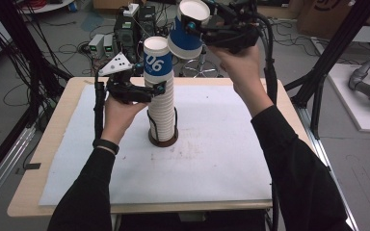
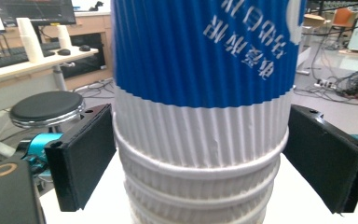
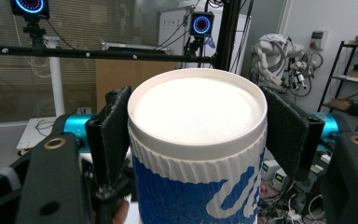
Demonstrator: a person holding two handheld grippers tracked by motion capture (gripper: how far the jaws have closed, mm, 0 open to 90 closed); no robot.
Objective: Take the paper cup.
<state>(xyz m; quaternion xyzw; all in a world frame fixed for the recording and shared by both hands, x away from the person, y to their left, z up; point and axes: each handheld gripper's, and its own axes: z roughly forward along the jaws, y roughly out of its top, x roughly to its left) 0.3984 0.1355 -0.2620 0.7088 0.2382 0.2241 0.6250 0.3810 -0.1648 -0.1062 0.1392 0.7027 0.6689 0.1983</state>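
Overhead, a tall stack of upside-down blue-and-white ribbed paper cups [image 1: 160, 96] stands upright on a white mat [image 1: 212, 144] over a wooden table [image 1: 53, 125]. The left gripper [image 1: 160, 88] flanks the stack near its top. The right gripper [image 1: 192, 25] holds a single blue-and-white paper cup [image 1: 188, 31] aloft, base up, tilted.

Left gripper view: jaws apart, either side of the stack [image 2: 200, 116], gaps visible.

Right gripper view: jaws clamped on the cup [image 3: 198, 154], white base [image 3: 196, 109] facing the camera.
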